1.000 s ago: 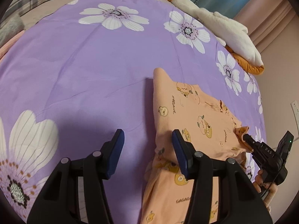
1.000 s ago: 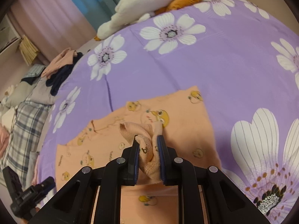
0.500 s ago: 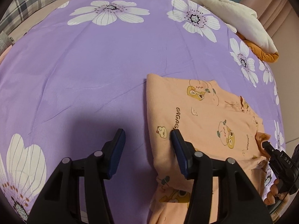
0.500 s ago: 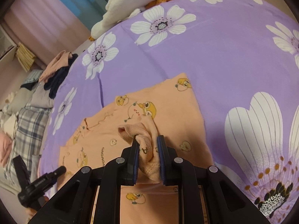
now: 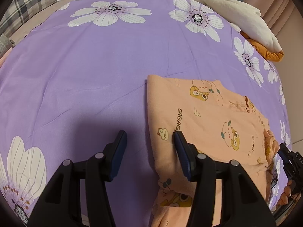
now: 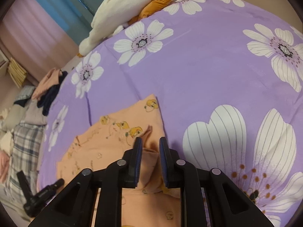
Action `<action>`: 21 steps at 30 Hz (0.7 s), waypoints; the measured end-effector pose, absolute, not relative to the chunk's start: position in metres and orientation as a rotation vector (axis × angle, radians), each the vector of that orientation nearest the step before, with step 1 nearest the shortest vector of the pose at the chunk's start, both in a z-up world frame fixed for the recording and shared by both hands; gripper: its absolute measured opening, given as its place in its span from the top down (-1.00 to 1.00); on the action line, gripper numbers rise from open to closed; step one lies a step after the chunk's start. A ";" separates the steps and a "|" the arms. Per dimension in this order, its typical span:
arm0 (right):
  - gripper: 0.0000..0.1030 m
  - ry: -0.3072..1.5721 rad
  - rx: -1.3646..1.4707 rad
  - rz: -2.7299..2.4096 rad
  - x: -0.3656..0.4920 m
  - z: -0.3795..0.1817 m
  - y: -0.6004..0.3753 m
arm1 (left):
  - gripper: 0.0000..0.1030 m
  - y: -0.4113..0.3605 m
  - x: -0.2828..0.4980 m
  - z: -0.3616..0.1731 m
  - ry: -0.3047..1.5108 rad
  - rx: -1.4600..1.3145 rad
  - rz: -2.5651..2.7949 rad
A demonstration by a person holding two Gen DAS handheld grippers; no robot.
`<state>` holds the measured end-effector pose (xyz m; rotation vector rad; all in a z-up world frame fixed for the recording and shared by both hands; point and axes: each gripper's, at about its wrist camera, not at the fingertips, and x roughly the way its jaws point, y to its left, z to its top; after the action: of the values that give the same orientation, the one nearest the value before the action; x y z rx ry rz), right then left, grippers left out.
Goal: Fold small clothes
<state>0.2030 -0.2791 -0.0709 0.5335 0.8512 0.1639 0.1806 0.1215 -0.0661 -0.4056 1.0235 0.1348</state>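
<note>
On a bed (image 5: 106, 60) under a purple sheet printed with big white flowers, a small peach garment (image 5: 212, 124) lies partly folded at the near right.

Across the far edge sit a white and orange plush toy (image 5: 244, 20), a plaid pillow (image 5: 30, 1) and a heap of dark and pink clothes (image 6: 50, 90), with pink and blue curtains (image 6: 51, 20) behind. Printed cartoon animals cover the garment, and the word "GAGAGA" runs along it in dark letters. Near its left edge the left tool (image 5: 150, 141) stands half open, one finger over the sheet, the other over the cloth, gripping nothing. At the garment's right side the right tool (image 6: 150, 147) stands narrow; its jaws have just been opening, with a fold of peach fabric between them, not pinched.
</note>
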 end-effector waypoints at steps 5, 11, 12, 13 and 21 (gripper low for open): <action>0.27 0.870 0.506 0.197 0.219 -0.074 -0.267 | -0.04 0.120 0.181 -0.067 1.025 -0.401 0.139; 0.92 0.890 0.436 0.149 0.234 -0.079 -0.256 | -0.05 0.117 0.181 -0.069 1.021 -0.371 0.143; 0.92 0.872 0.436 0.144 0.232 -0.077 -0.257 | -0.05 0.116 0.181 -0.069 1.019 -0.359 0.146; 0.92 0.847 0.433 0.138 0.230 -0.073 -0.259 | -0.05 0.115 0.181 -0.069 1.018 -0.352 0.148; 0.92 0.854 0.472 0.112 0.238 -0.076 -0.279 | -0.07 0.115 0.182 -0.071 1.013 -0.357 0.145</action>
<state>0.2380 -0.2791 -0.0763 0.4724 0.8539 0.1122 0.1816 0.1151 -0.0709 -0.3566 1.0126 0.1451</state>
